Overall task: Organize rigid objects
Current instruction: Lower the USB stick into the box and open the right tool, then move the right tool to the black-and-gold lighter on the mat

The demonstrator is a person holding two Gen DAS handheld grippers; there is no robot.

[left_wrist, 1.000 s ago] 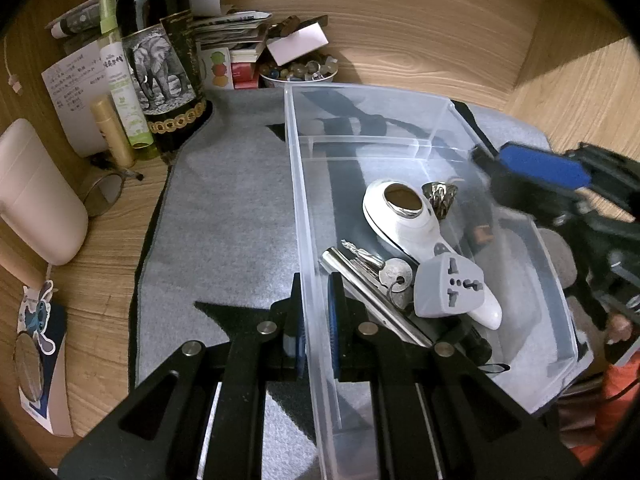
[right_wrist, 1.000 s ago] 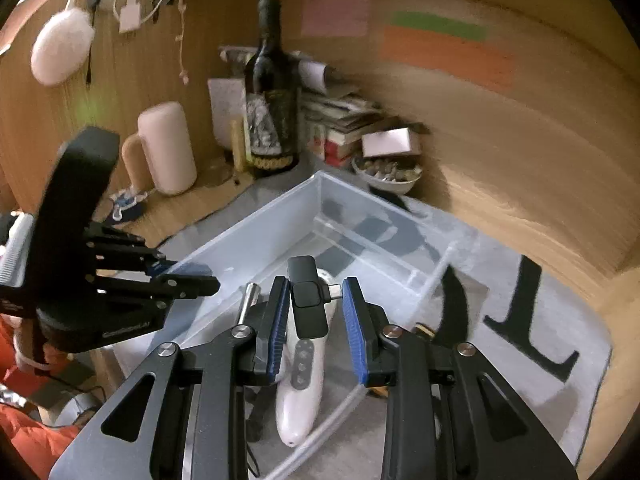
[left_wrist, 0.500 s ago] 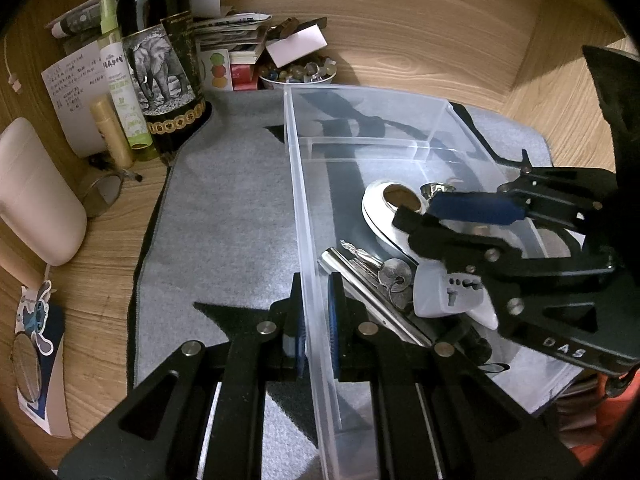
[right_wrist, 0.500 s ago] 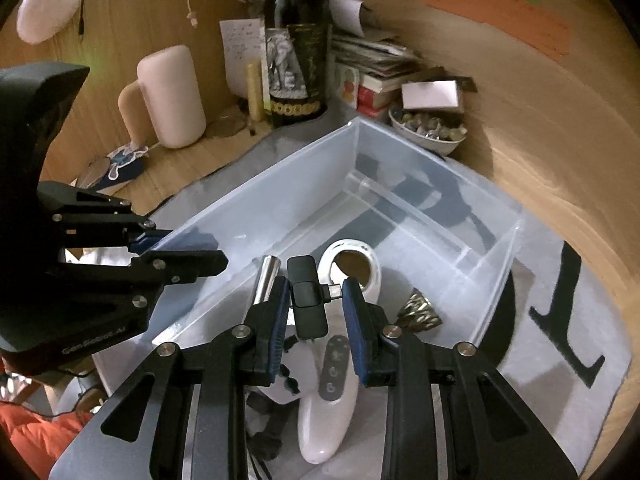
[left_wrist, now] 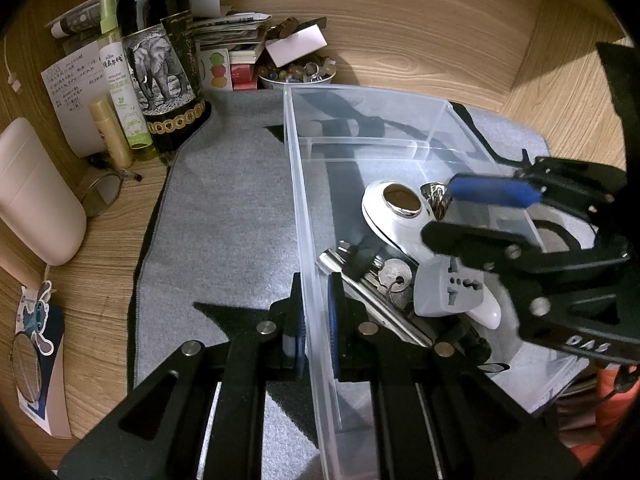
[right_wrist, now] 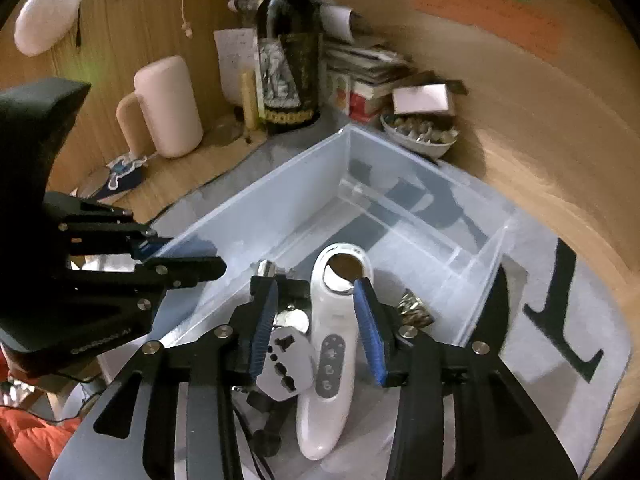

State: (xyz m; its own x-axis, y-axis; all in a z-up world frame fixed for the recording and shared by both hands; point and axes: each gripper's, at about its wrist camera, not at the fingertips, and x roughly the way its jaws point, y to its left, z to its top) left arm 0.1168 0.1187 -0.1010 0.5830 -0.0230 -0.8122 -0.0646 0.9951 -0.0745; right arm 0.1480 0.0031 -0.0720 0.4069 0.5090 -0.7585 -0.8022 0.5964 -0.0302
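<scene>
Two grippers are at work over one clear bin (left_wrist: 304,208). The left gripper (left_wrist: 316,320) has its pads pressed together on the bin's near side wall, one pad outside and one inside, which looks like a way to hold the light plastic tub steady while things are dropped in. The right gripper (right_wrist: 316,320) hangs just above the bin's contents with its blue-padded fingers (right_wrist: 370,328) apart and widening; nothing is gripped between them. A small black piece (left_wrist: 362,256) lies on the metal things directly under those fingers in the left wrist view, and I judge it the thing just let go, though I cannot say what it is.

Straight below the open fingers lies a white handheld device (right_wrist: 330,356) with a row of buttons, and beside it, on the left-finger side, a grey travel adapter (right_wrist: 286,364). Just beyond that sit keys (left_wrist: 394,276) and a steel bar (left_wrist: 372,304). A small shiny metal piece (right_wrist: 414,306) rests past the right finger.

Farther out, beyond the bin's divider, the far compartment is bare. A dark wine bottle (right_wrist: 290,52), a bowl of small stones (right_wrist: 418,136) and a pink container (right_wrist: 168,108) crowd the desk behind, well clear of both grippers.
</scene>
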